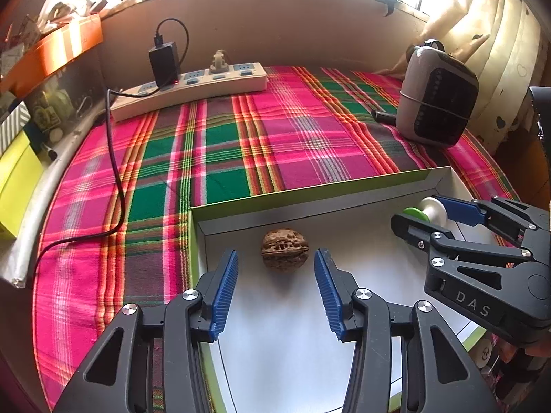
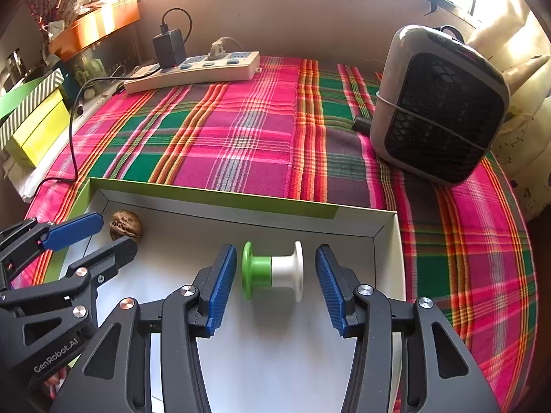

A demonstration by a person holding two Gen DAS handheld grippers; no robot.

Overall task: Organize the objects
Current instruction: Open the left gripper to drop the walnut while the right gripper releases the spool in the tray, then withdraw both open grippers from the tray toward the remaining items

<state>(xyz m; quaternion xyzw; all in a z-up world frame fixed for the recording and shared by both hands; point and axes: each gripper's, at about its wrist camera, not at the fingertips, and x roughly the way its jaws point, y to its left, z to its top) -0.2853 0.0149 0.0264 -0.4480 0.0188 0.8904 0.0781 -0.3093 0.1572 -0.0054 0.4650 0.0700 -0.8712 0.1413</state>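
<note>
A brown walnut [image 1: 284,253] lies on the white floor of a shallow green-rimmed box [image 1: 241,204]. My left gripper [image 1: 275,261] is open, its blue pads either side of the walnut and apart from it. A green and white spool [image 2: 272,270] lies on its side in the same box [image 2: 213,194]. My right gripper [image 2: 275,268] is open, its pads flanking the spool without touching. The right gripper [image 1: 427,215] shows in the left wrist view around the spool [image 1: 427,210]. The left gripper [image 2: 113,232] shows by the walnut [image 2: 126,229] in the right wrist view.
The box sits on a pink and green plaid cloth [image 1: 241,130]. A power strip [image 1: 193,86] with a black charger [image 1: 164,62] lies at the back left, its cable [image 1: 113,158] trailing over the cloth. A grey heater [image 2: 440,103] stands at the back right. Yellow boxes [image 2: 38,130] sit at the left.
</note>
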